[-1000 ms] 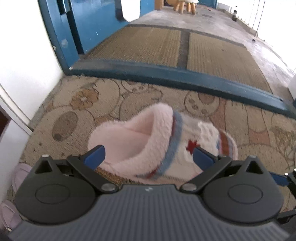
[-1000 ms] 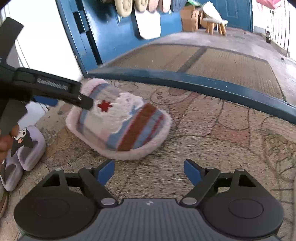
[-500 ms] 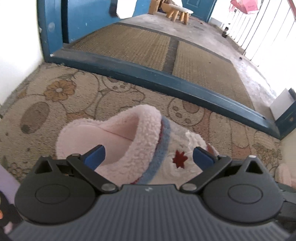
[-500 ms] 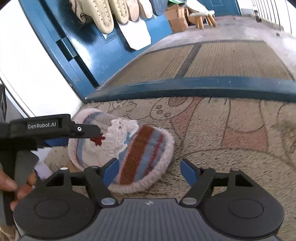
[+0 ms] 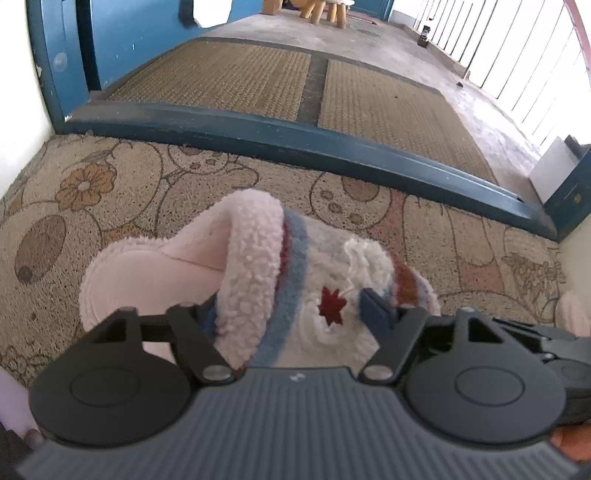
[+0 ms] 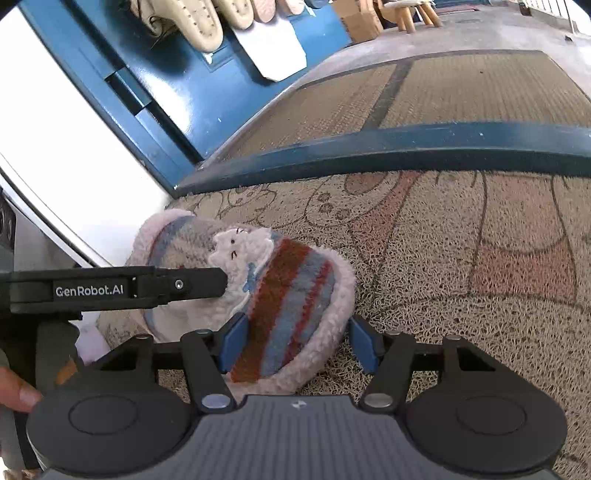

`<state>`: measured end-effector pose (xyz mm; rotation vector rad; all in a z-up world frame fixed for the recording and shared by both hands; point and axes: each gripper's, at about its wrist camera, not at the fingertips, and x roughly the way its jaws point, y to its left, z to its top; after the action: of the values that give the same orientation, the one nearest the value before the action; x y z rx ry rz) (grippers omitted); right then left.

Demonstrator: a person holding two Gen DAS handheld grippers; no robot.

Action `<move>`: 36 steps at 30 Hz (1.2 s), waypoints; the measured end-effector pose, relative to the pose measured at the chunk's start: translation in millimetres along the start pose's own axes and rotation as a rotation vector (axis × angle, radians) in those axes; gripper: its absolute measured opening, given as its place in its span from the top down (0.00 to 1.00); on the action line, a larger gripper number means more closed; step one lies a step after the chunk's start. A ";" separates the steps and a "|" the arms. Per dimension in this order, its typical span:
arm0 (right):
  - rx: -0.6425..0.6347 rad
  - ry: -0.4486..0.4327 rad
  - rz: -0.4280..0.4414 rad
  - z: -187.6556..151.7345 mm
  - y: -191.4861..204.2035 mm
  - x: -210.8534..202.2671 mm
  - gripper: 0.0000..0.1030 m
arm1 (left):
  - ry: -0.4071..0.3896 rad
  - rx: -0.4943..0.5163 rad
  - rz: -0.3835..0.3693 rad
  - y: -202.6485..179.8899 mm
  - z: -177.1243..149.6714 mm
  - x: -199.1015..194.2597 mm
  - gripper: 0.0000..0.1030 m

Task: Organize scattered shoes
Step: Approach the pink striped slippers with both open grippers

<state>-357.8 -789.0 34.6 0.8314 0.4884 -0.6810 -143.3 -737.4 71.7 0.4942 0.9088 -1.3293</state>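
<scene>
A fluffy pink slipper [image 5: 258,258] with blue and red stripes, a red star and a white cat face lies on the patterned doormat [image 5: 110,192]. My left gripper [image 5: 288,310] straddles its upper just behind the fleece cuff. Its jaws are closing and the pads dig into the fleece on both sides. In the right wrist view the same slipper [image 6: 280,288] shows its striped toe. My right gripper [image 6: 295,332] has its jaws closing around that toe, and both blue pads still show their faces clear of the fleece. The left gripper's finger [image 6: 199,282] rests against the cat face.
A blue door sill [image 5: 332,147] crosses the floor ahead, with a woven mat [image 5: 240,81] beyond it. A second pink slipper [image 5: 572,310] peeks in at the right edge. Pale shoes [image 6: 199,26] hang on the blue door. A white wall [image 6: 55,155] is close on the left. A person's hand [image 6: 14,391] holds the left gripper.
Both grippers have sunk closer to the slipper. The left jaws went from wide apart to pinching the upper. The right jaws narrowed around the toe, and the right view rolled.
</scene>
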 end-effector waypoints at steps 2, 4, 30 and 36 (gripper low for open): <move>0.003 0.003 0.005 -3.0 4.5 0.0 0.41 | 0.005 0.012 0.018 1.6 0.7 -3.6 0.37; -0.005 0.011 0.018 -7.3 12.9 2.2 0.41 | -0.001 0.016 0.036 7.0 2.2 -7.0 0.37; -0.100 0.088 0.076 -27.4 142.4 87.2 0.41 | -0.048 -0.212 0.233 142.5 -10.9 -56.4 0.37; -0.111 0.091 0.073 -33.2 156.6 93.8 0.40 | -0.065 -0.184 0.304 146.1 -10.2 -58.3 0.32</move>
<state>-185.8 -719.4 34.5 0.7742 0.5697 -0.5462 -4.8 -663.4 85.4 0.4245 0.8555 -0.9705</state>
